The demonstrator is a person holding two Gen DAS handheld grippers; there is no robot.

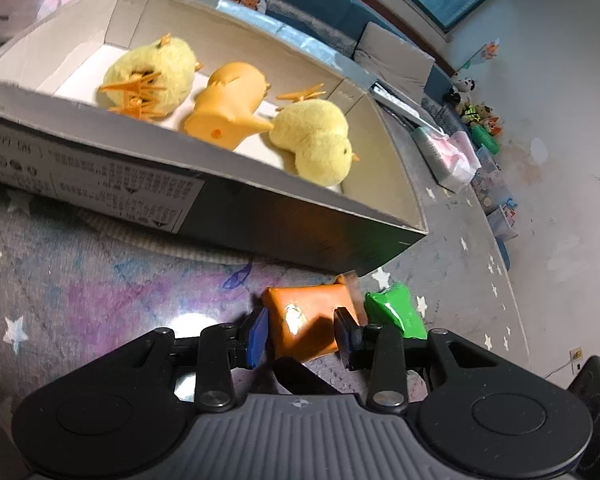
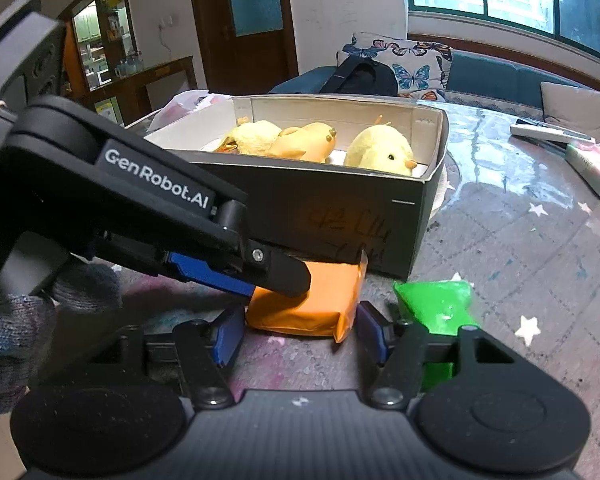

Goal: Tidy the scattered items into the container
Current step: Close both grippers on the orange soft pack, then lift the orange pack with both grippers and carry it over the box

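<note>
An orange packet (image 1: pixel 308 326) (image 2: pixel 312 304) lies on the table in front of the cardboard box (image 1: pixel 236 216) (image 2: pixel 340 216). A green packet (image 1: pixel 396 312) (image 2: pixel 436 304) lies just right of it. My left gripper (image 1: pixel 302 338) is open, its blue pads on either side of the orange packet; it enters the right wrist view from the left, fingertip (image 2: pixel 288 276) over the packet. My right gripper (image 2: pixel 296 336) is open just short of the same packet. The box holds two yellow plush chicks (image 1: pixel 152 76) (image 1: pixel 316 140) and an orange toy (image 1: pixel 228 104).
The table has a starry, glossy cover (image 1: pixel 80 280). A tissue pack (image 1: pixel 452 156) and a remote (image 2: pixel 548 132) lie to the right. A sofa with a butterfly cushion (image 2: pixel 400 64) and a black bag (image 2: pixel 360 76) stands behind the box.
</note>
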